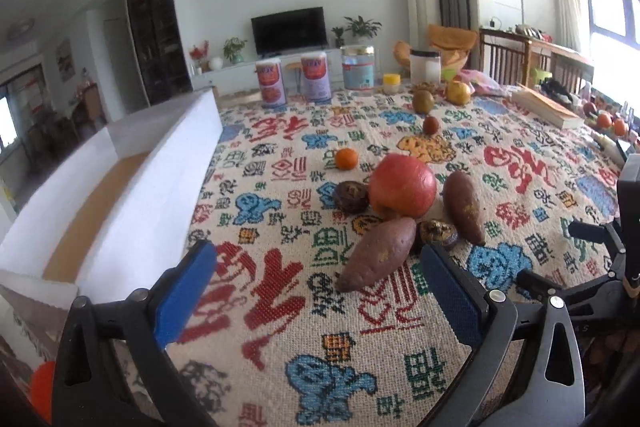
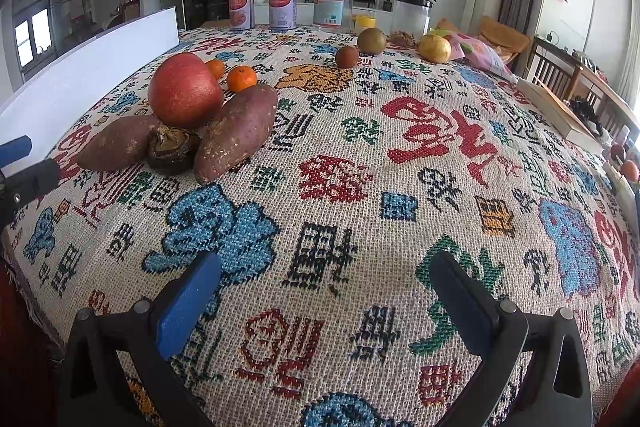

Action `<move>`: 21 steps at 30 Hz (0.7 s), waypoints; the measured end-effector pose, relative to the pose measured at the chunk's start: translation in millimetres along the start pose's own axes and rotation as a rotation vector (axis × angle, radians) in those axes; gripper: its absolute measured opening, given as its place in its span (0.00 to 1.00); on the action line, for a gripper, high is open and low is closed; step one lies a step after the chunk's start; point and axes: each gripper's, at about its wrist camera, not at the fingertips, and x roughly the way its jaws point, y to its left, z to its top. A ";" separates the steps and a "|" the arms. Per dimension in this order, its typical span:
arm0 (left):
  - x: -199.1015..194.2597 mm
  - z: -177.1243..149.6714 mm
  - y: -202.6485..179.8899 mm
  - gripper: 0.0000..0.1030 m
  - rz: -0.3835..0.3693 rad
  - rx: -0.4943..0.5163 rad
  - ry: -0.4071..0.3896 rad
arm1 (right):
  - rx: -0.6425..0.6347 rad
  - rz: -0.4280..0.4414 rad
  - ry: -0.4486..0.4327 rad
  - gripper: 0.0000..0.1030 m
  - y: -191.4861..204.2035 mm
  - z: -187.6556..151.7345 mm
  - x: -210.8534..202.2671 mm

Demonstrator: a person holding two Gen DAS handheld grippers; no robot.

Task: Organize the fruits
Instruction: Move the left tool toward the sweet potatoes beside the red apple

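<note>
Patterned woven tablecloth point(image 2: 400, 187) fills the lower two-thirds of both wrist views; textured, should keep round items from rolling far. White foam box point(image 1: 160, 163) at left of the left view, open, floor bare.

Produce is clustered at centre of the left view, upper left of the right view:
- Red apple point(image 1: 402, 185): largest, leaning on its neighbours. Judged heavy, stiff, smooth-skinned, so apt to slip. Take across the widest girth, jaws near full spread.
- Two sweet potatoes, near one point(image 1: 378, 254) and far one point(image 1: 464, 207), lying either side of the apple. Judged firm, matte, good friction. Grip across the short axis at mid-length, not at the tapered ends.
- Two dark wrinkled fruits, one point(image 1: 438, 233) wedged between the potatoes, one point(image 1: 351, 197) left of the apple. Probably light with a brittle shell: gentle pinch.
- Mandarin point(image 1: 345, 159) behind the cluster; a second point(image 2: 216, 68) shows in the right view. Soft skin; light pressure.
- More round fruit further back near the jars point(image 1: 316, 75): brown fruit point(image 1: 423, 101), yellow fruit point(image 1: 458, 92), small brown fruit point(image 1: 431, 125).

Left gripper point(image 1: 320, 291): fingers spread wide, holding nothing, near potato just ahead.
Right gripper point(image 2: 326, 303): fingers spread wide, empty, over bare cloth, well apart from the cluster.

Risk: lifting either potato may let the apple roll.
</note>
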 end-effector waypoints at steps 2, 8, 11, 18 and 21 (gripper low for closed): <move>-5.8 20.4 8.2 0.99 -0.008 0.047 -0.032 | 0.002 0.003 0.003 1.00 -0.3 -0.1 -0.3; 8.8 54.5 60.3 0.99 0.174 0.026 -0.083 | 0.022 0.015 0.024 1.00 -4.1 1.8 0.1; 25.5 51.5 92.7 0.99 0.273 -0.039 -0.069 | 0.033 0.012 0.026 1.00 -7.6 2.6 -1.5; 52.0 58.1 122.7 0.99 0.252 -0.064 -0.013 | 0.053 0.013 0.032 1.00 -12.6 4.0 -1.0; 54.1 61.4 115.5 0.99 0.290 -0.002 -0.008 | 0.050 0.016 0.031 1.00 -12.4 4.6 -1.3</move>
